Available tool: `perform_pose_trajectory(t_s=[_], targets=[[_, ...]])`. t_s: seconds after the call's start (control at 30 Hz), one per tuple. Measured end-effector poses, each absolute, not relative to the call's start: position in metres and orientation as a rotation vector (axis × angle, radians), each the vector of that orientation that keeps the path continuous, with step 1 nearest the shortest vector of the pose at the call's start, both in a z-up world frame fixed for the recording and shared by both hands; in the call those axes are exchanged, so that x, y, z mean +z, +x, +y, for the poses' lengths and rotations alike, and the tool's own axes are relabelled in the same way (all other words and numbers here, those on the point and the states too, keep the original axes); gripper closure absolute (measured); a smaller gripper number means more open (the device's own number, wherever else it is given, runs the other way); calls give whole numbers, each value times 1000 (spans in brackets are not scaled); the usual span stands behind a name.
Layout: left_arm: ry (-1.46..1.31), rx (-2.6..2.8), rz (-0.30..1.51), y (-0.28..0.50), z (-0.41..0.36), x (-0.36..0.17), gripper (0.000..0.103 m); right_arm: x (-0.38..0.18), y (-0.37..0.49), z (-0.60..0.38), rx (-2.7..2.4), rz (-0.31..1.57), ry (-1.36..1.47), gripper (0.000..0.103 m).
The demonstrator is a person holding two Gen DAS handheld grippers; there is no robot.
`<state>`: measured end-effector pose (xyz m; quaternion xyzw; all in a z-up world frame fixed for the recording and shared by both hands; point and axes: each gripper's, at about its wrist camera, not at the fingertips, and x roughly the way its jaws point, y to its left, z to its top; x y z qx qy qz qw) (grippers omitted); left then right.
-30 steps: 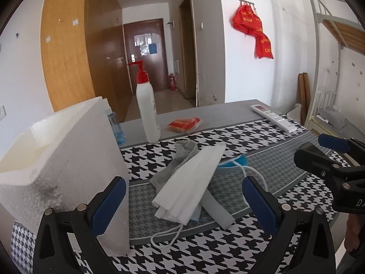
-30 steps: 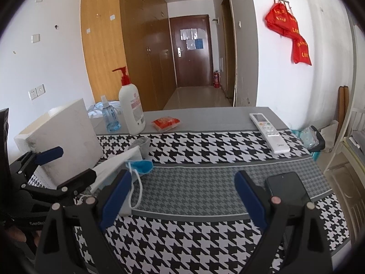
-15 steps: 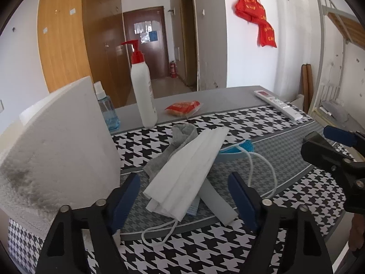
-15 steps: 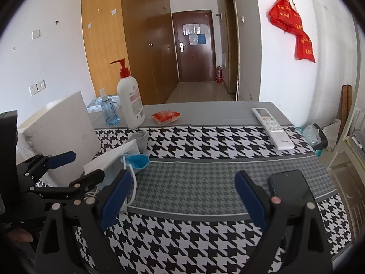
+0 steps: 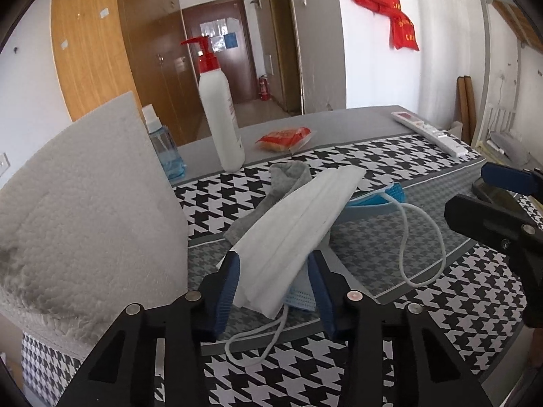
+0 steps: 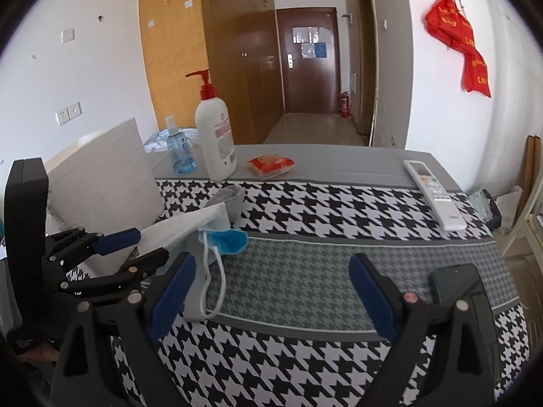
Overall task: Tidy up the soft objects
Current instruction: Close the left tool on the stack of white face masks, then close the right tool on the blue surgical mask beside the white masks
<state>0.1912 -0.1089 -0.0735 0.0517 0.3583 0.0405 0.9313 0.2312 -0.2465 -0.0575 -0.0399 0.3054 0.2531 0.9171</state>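
Note:
A folded white face mask (image 5: 298,224) lies across a grey sock (image 5: 281,183) and a blue mask (image 5: 373,200) on the houndstooth tablecloth (image 5: 390,159). My left gripper (image 5: 275,288) has the near end of the white mask between its blue pads. Its jaws are closing and stand close to the mask's edges, with no squeeze showing. In the right wrist view the left gripper (image 6: 135,247) reaches in from the left, over the white mask (image 6: 190,224) and next to the blue mask (image 6: 227,240). My right gripper (image 6: 271,271) stands open over the cloth, holding nothing.
A white foam box (image 5: 85,220) stands close on the left. Behind the pile are a pump bottle (image 5: 220,125), a blue spray bottle (image 5: 164,149) and a red packet (image 5: 285,137). A remote (image 6: 434,196) lies far right, and a dark phone (image 6: 458,281) beside my right finger.
The left gripper's jaws have narrowed from wide open to just around the white mask's near end, and it has moved forward and down. The right gripper drifted slightly.

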Motion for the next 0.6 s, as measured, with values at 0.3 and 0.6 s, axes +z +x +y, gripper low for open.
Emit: perform_pose_trajectory(t_s=[0.3,0.6], targets=[[106,50,731,193,-106,-73,87,-59,238,-235,543,648,-99,9],[98,4,700,188,-104,-66,94,-64,246,-225,558,666,-115,9]])
